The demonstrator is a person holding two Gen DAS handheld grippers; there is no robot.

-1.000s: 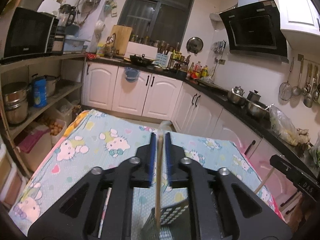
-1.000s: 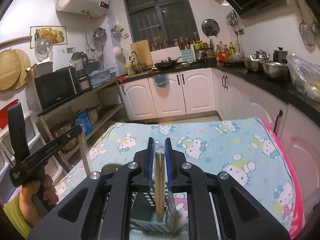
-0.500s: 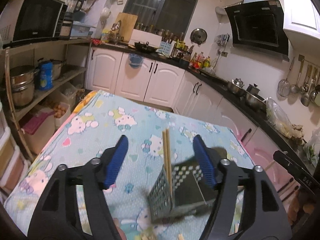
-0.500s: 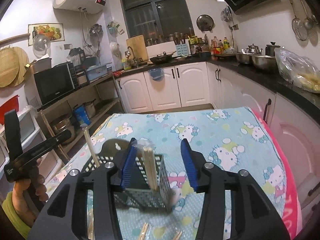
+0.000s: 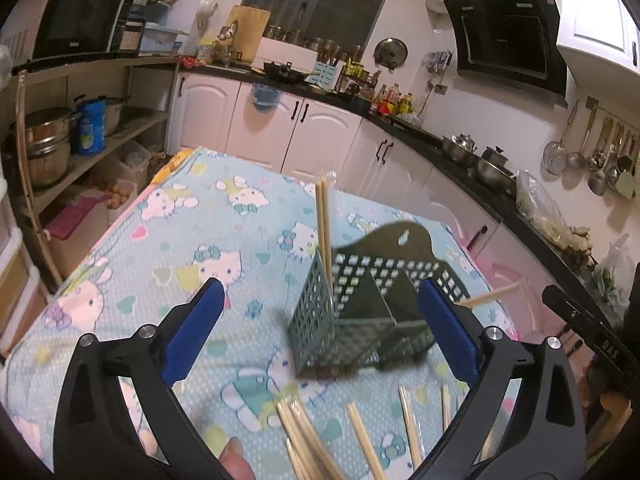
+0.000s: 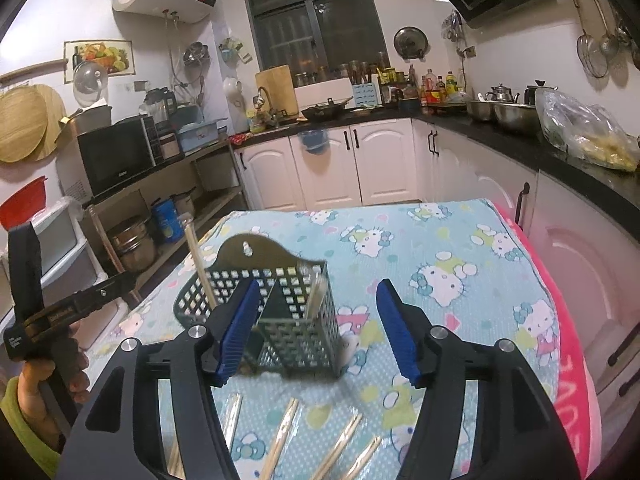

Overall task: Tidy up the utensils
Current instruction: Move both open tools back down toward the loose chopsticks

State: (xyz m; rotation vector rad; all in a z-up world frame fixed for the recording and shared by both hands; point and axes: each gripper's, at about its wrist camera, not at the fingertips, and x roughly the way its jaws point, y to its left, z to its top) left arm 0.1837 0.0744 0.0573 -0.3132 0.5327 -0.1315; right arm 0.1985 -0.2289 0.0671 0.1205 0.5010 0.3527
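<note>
Both pairs of chopsticks now stand released in the perforated utensil caddy [image 5: 360, 312] at frame centre; the left gripper [image 5: 320, 332] and right gripper [image 6: 316, 326] have just been opening and stand spread, empty. Next, approach one wrapped pair [image 6: 280, 436] at lower frame squarely.

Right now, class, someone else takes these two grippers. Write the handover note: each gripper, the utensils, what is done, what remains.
Left gripper: open, empty, jaws just opened.
Right gripper: open, empty, jaws just opened.
Holder: a dark perforated caddy, upright on the cartoon-print cloth.
Done: chopsticks stand in both compartments, one pair and another.
Left: loose chopsticks lie on the cloth in front of the holder; pick them up and drop them in.
</note>
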